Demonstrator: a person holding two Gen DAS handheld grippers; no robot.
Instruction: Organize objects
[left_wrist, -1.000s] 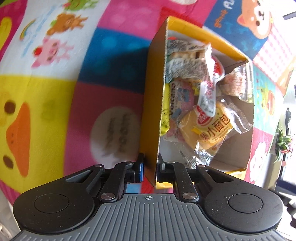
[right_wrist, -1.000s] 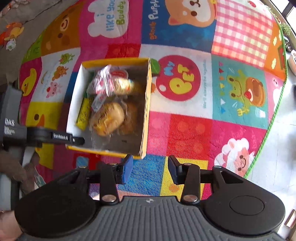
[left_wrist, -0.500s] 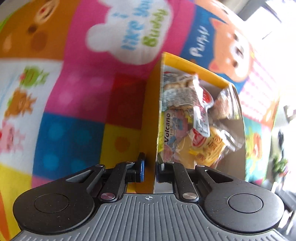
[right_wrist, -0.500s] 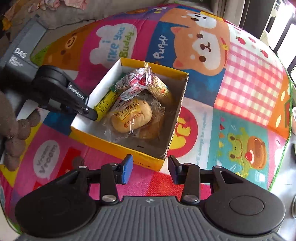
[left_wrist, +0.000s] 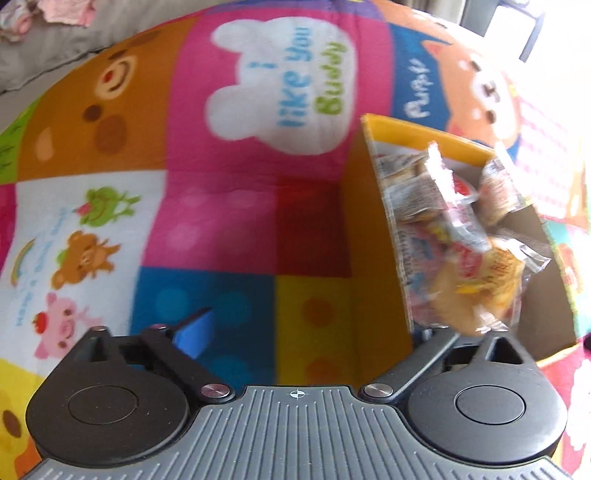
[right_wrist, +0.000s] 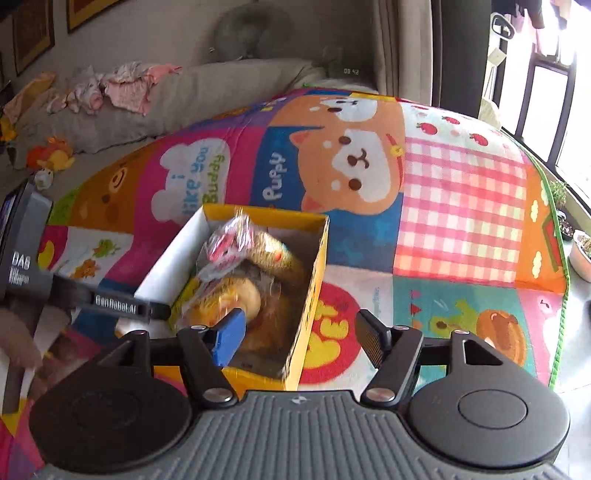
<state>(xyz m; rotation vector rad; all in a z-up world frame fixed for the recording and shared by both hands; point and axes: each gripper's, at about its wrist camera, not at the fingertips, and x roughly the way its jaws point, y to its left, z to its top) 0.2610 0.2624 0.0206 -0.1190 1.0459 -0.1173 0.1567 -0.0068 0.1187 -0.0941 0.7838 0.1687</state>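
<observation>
Left gripper (left_wrist: 306, 325) let go of the box wall it pinched a second ago; jaws opening, near-side wall (left_wrist: 376, 266) between them, pads clear. Play mat (right_wrist: 461, 221): right half and far edge bare, plenty of room. Yellow box (right_wrist: 314, 284) sits left of mat centre, full of wrapped snacks (right_wrist: 236, 295). Right gripper (right_wrist: 299, 336) jaws opening, straddling the box's right wall near its front corner, not gripping.

My left gripper (left_wrist: 310, 325) is opening astride the yellow box (left_wrist: 373, 266) wall; open mat (left_wrist: 229, 206) lies leftward. My opening right gripper (right_wrist: 299, 336) straddles the near corner; snack packets (right_wrist: 236, 280) crowd the interior
</observation>
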